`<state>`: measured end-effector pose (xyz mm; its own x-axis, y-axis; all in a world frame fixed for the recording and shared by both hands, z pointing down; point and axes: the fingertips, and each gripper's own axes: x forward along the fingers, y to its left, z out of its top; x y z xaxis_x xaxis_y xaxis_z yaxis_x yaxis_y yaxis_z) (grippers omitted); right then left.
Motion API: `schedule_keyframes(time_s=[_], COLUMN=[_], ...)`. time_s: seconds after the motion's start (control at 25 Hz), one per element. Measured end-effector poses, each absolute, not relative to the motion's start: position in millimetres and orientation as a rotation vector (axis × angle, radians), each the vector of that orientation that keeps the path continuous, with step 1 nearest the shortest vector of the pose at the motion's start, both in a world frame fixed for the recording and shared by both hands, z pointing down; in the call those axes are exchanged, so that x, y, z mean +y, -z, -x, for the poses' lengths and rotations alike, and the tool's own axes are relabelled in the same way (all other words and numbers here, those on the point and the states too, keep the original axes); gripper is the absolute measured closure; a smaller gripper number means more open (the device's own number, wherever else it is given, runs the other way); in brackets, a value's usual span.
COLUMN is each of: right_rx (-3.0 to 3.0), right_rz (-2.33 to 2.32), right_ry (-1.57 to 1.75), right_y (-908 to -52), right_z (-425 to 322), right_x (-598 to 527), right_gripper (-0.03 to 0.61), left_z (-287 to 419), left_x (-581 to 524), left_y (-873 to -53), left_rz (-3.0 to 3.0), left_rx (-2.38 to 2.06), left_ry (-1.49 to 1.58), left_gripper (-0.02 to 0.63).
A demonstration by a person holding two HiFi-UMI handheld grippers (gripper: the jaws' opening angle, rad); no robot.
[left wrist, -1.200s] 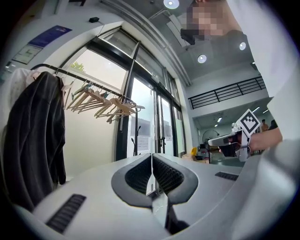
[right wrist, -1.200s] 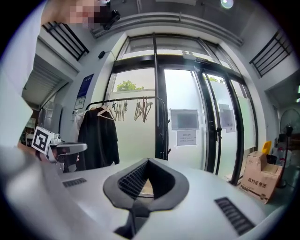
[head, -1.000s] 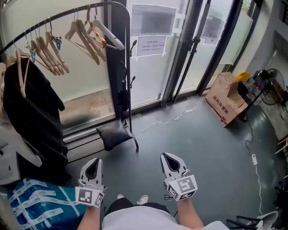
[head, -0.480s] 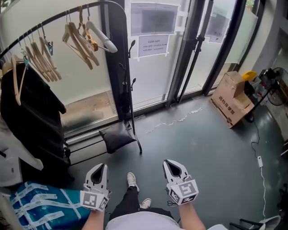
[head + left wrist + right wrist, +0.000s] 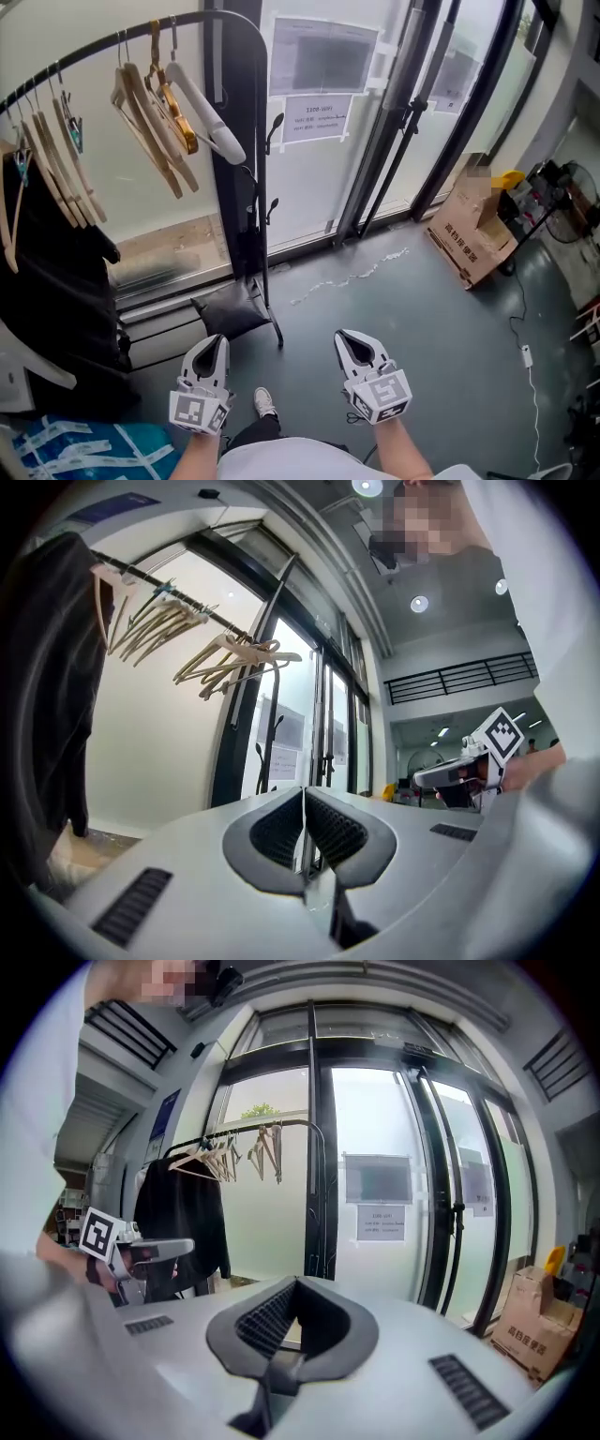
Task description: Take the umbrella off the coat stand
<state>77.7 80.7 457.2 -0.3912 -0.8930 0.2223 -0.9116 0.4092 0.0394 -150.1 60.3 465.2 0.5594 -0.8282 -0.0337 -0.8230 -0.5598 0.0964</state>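
Hanging ahead of both grippers, a little left of the gap between them, the umbrella (image 5: 251, 246) is a slim black furled shape lying close along the stand's end upright. I cannot make out its handle or which hook carries it. The stand (image 5: 103, 52) sends its rail off left and up above the left gripper (image 5: 212, 345), loaded with wooden hangers (image 5: 150, 112). A black coat (image 5: 56, 281) hangs at the far left. A black cushion (image 5: 228, 314) lies at the upright's foot, just ahead of the left gripper.

My left gripper has its jaws pressed together on nothing, and the right gripper (image 5: 352, 339) is likewise closed and empty. Both sit low and side by side.

Grey floor (image 5: 403, 319) spreads ahead and right of the right gripper, bare apart from white scraps near the glass doors (image 5: 319, 159) behind the stand. Well to the right stand a cardboard box (image 5: 469, 230) and a trailing cable (image 5: 520, 337). A blue bag (image 5: 84, 448) crowds the left gripper's outer side.
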Motion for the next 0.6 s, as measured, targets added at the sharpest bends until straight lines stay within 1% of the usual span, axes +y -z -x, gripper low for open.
schedule_keyframes(time_s=[0.2,0.36,0.6], right_rx=[-2.456,-2.441,-2.405], right_rz=[-1.614,-1.622,-1.642], right_ry=[-0.115,-0.132,-0.197], right_y=[-442,-448,-462], right_z=[-64,-57,-68], right_x=[21,-7,-26], right_gripper=[0.561,0.560,0.560], left_z=[153,158,142], left_x=[1,-34,-53], left_y=[-454,-462,-472], left_rz=[-2.738,-2.751,-2.737], left_rx=[-1.398,-1.355,-1.293], left_ry=[0.158,0.124,0.095], left_gripper=[0.586,0.586,0.586])
